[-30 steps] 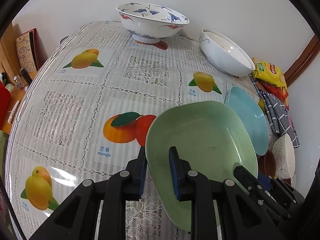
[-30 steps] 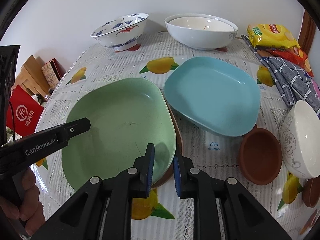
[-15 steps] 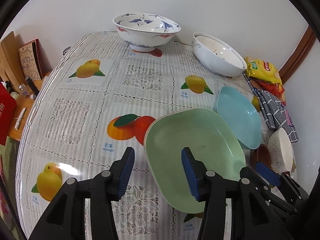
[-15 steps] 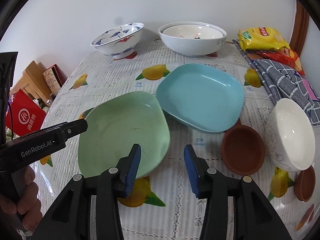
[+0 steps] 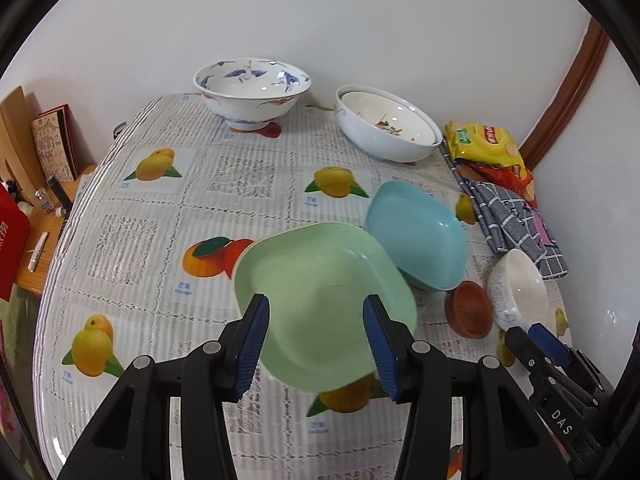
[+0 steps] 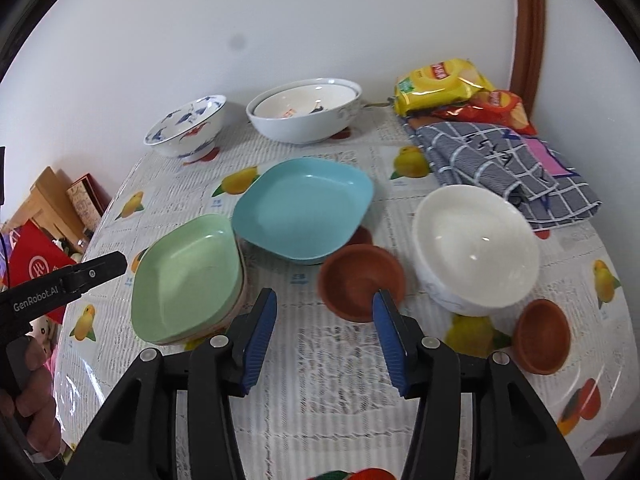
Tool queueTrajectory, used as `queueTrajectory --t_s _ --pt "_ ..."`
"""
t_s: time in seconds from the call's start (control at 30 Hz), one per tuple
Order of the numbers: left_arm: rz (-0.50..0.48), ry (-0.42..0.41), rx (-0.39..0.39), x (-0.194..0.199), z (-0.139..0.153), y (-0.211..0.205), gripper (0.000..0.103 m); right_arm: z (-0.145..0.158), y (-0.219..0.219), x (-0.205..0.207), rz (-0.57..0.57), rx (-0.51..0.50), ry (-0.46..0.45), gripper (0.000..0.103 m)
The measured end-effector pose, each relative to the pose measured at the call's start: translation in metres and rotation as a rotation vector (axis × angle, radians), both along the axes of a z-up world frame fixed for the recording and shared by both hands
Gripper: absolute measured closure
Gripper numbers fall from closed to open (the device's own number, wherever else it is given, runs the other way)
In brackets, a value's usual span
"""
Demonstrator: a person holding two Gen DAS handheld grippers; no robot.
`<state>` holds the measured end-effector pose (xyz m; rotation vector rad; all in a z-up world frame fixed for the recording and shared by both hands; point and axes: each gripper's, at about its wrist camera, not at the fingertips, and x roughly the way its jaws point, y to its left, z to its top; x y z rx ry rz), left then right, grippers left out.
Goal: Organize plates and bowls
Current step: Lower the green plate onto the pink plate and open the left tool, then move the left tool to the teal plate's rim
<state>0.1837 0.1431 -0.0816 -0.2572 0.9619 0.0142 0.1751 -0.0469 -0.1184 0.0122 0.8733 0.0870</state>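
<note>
Table (image 6: 340, 364) with fruit-print cloth holds everything. White bowls (image 6: 304, 118) nested at the back, crane bowl (image 6: 186, 128) to their left. Green plate (image 6: 188, 276) sits on a stack at front left, blue plate (image 6: 304, 210) just beside it, tilted on a brown dish. White bowl (image 6: 476, 248) to the right, brown dish (image 6: 362, 276) between it and green plate. Left gripper (image 5: 318, 344) spread wide, empty, above green plate (image 5: 324, 304). Right gripper (image 6: 324, 334) spread wide, empty, near brown dish.

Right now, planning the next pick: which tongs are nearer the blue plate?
Right. The right tongs hover open just before the blue plate; the left tongs sit over the green plate.
</note>
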Motion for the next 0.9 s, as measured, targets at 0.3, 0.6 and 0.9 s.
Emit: queueTrajectory --t_s 0.3,0.6,0.9 --pt "-0.026 -0.046 0.004 -0.005 0.021 -0.027 0.057 0.02 -0.02 -0.01 -0.007 -0.011 -0.023 0.053" --pt "-0.066 -0.079 0.067 0.007 0.038 -0.049 0.057 0.035 -0.026 -0.002 0.019 0.014 -0.027 0.053" --pt "-0.061 -0.033 0.065 0.038 0.03 -0.049 0.057 0.038 -0.018 0.03 0.034 0.004 -0.029 0.053"
